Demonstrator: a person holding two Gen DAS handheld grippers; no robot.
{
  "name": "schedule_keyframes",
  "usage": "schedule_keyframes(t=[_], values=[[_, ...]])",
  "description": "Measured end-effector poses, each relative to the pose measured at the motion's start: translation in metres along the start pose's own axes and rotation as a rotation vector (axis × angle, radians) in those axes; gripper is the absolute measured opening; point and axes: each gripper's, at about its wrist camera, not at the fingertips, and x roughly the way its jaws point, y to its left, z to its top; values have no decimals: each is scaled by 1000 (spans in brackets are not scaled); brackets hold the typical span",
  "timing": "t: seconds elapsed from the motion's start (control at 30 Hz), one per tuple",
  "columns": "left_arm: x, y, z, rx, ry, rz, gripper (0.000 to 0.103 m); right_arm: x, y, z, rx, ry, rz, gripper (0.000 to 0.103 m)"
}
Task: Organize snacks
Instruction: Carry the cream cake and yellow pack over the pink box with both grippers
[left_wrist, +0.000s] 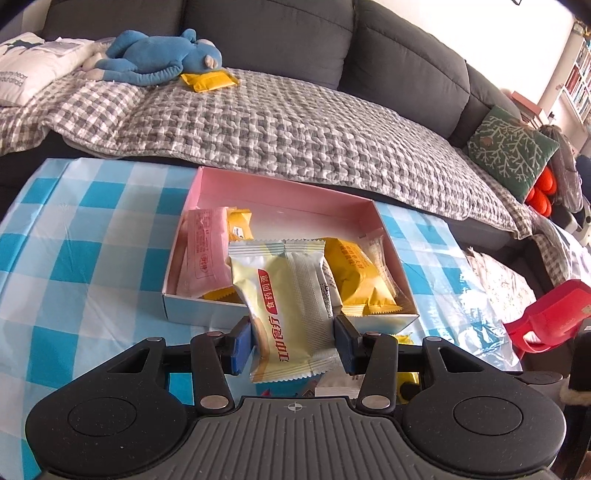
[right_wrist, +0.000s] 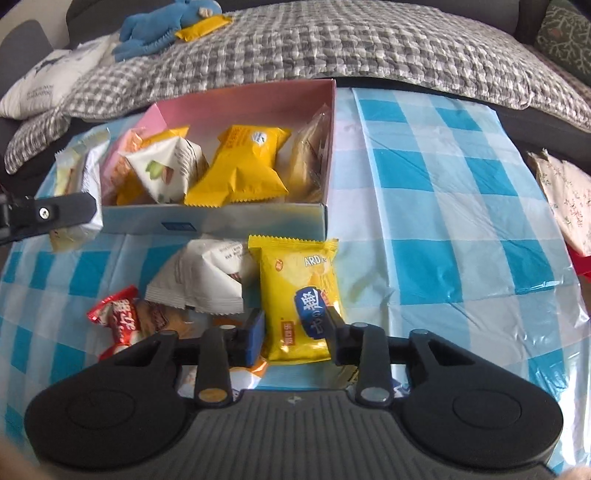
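My left gripper is shut on a pale yellow snack packet and holds it just in front of the pink-lined box's near wall. The box holds a pink packet and yellow packets. My right gripper is shut on a yellow chip packet on the checked cloth in front of the box. A white packet and a red candy lie to its left. The left gripper's finger with its packet shows at the left edge.
A blue-and-white checked cloth covers the table. Behind it is a grey sofa with a checked blanket, a blue plush toy, a yellow packet and a green cushion. A red object is at right.
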Motion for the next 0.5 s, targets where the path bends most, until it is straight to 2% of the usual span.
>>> schedule_keyframes(t=[0.03, 0.1, 0.2, 0.27, 0.37, 0.43, 0.47, 0.5], values=[[0, -1, 0, 8, -1, 1, 44, -3, 1, 0, -12, -11, -8, 18], [-1, -2, 1, 10, -6, 0, 44, -14, -3, 1, 17, -29, 10, 1], [-1, 0, 2, 1, -11, -16, 44, -32, -17, 8, 99, -85, 71, 1], [2, -1, 2, 9, -4, -15, 44, -30, -28, 10, 146, -87, 71, 0], [7, 1, 1, 1, 11, -15, 44, -19, -33, 6, 168, -61, 52, 0], [7, 2, 0, -5, 17, -18, 44, -22, -29, 4, 144, -78, 49, 1], [6, 2, 0, -5, 15, -21, 44, -22, -24, 4, 113, -86, 41, 6], [4, 1, 0, -5, 13, -25, 44, -21, -20, 3, 81, -84, 35, 20]])
